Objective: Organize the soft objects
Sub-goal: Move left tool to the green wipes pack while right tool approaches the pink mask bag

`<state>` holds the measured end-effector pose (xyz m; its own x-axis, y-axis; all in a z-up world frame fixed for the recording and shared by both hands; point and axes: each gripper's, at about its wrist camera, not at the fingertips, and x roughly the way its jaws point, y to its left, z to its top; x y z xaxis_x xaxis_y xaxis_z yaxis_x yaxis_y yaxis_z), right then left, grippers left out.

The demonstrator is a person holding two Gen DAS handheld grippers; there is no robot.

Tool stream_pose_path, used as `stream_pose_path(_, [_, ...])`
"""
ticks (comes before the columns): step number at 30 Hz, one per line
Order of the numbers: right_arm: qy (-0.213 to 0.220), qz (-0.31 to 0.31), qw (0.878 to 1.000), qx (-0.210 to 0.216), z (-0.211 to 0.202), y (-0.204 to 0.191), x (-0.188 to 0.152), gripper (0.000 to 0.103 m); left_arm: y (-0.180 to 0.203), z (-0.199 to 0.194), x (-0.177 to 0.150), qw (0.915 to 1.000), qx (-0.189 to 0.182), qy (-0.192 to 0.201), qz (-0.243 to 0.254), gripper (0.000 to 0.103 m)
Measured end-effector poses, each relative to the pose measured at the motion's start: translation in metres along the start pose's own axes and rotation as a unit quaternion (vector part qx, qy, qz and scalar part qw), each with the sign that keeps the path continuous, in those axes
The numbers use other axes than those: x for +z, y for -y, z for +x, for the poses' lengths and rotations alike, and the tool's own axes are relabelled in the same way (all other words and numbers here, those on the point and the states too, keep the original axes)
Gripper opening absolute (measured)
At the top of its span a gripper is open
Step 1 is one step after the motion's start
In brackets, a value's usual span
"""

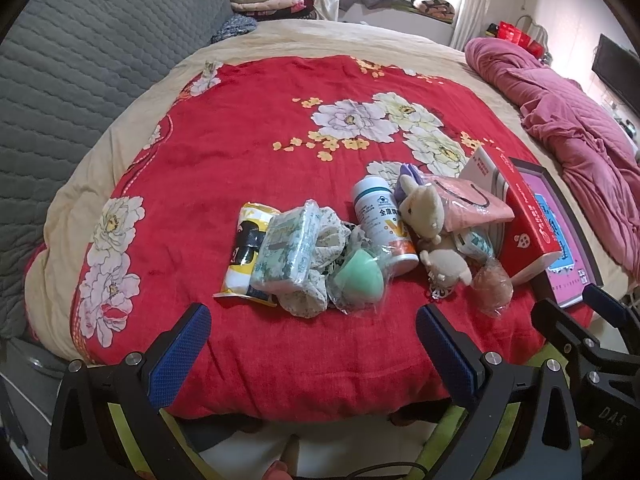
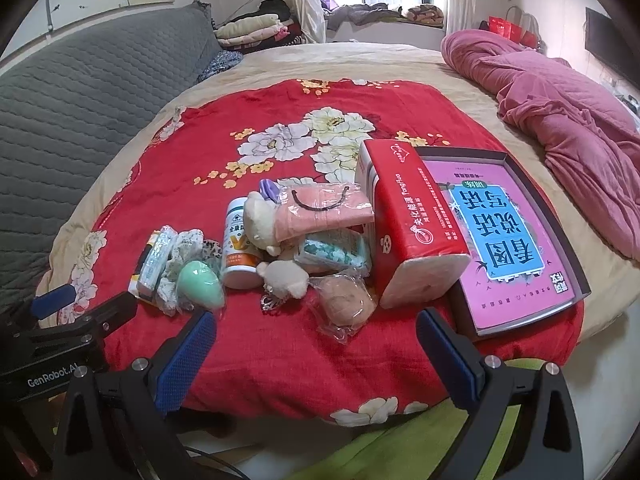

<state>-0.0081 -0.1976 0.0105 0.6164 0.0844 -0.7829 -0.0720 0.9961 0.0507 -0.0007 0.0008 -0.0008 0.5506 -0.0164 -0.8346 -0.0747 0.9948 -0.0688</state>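
Observation:
A pile lies on the red floral blanket (image 1: 248, 160): a yellow packet (image 1: 246, 248), a tissue pack (image 1: 288, 252), a bagged green sponge (image 1: 358, 276), a white bottle (image 1: 384, 224), two cream plush toys (image 1: 422, 208), a wrapped pink towel (image 1: 476, 204) and a bagged peach sponge (image 2: 346, 300). My left gripper (image 1: 312, 320) hangs open just short of the green sponge, with nothing between its fingers. The right gripper (image 2: 316, 324) is open in front of the peach sponge and holds nothing. The left gripper (image 2: 80, 308) also shows at the left edge of the right wrist view.
A red tissue box (image 2: 412, 224) leans against the pile on the right. Beside it a dark tray (image 2: 516, 164) holds a pink book. A crumpled pink quilt (image 2: 568, 120) lies far right, and a grey padded headboard (image 1: 80, 80) stands on the left. Folded clothes are stacked behind the bed.

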Motion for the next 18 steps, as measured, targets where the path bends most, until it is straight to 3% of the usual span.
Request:
stream_pose_path(9, [-0.004, -0.003, 1.0, 0.005, 0.006, -0.001, 0.003, 0.101, -0.019, 0.004, 0.002, 0.9997, -0.004, 0.0, -0.025, 0.102])
stream_pose_path(18, [-0.009, -0.028, 1.0, -0.001, 0.024, -0.004, 0.02, 0.101, -0.056, 0.02, 0.009, 0.9976, 0.004, -0.03, -0.062, 0.102])
